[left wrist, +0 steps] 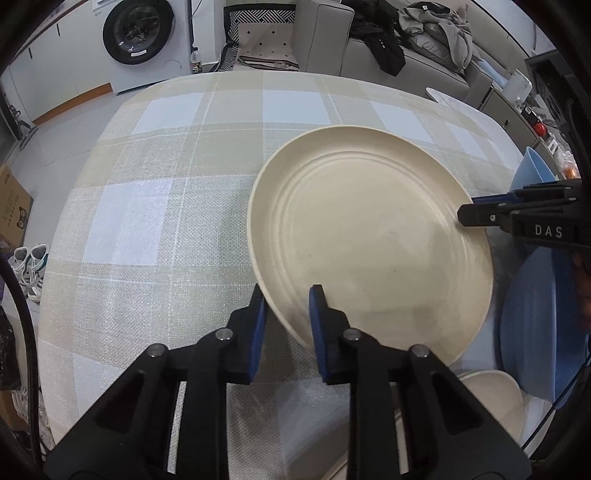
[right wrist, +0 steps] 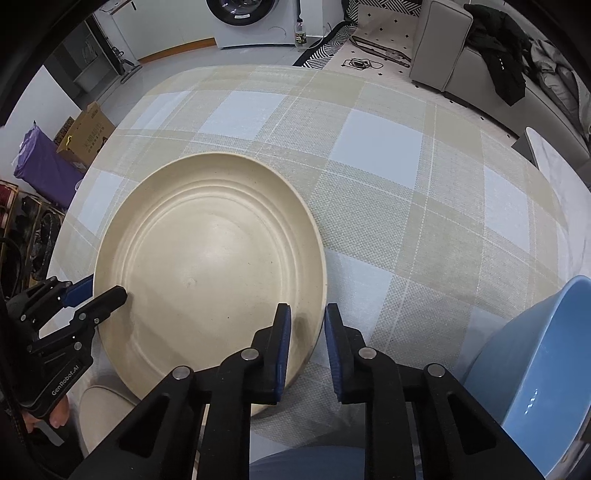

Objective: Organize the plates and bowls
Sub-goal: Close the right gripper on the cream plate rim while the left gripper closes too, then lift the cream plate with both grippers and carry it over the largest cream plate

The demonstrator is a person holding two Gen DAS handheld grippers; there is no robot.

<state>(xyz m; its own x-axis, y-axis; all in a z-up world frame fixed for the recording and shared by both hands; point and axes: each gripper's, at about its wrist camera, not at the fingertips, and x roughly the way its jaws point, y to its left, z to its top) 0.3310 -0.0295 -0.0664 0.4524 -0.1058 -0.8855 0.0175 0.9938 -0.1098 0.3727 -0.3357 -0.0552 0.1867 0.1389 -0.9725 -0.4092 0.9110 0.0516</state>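
A large cream plate [left wrist: 369, 236] is held above the checked tablecloth, also in the right wrist view [right wrist: 207, 262]. My left gripper [left wrist: 286, 306] is shut on its near-left rim, one finger under and one over. My right gripper [right wrist: 306, 325] is shut on the opposite rim; it shows at the right of the left wrist view [left wrist: 469, 214]. The left gripper shows at the left of the right wrist view [right wrist: 99, 295]. A blue bowl [right wrist: 535, 369] stands at the right, also in the left wrist view [left wrist: 535, 325]. A cream dish [left wrist: 491, 398] lies below the plate.
The checked tablecloth [left wrist: 166, 221] covers the table. A second blue bowl [left wrist: 532, 170] sits behind the right gripper. A washing machine [left wrist: 136, 33], a sofa with clothes [left wrist: 388, 48], shoes [left wrist: 31, 266] and cardboard boxes [right wrist: 85, 133] surround the table.
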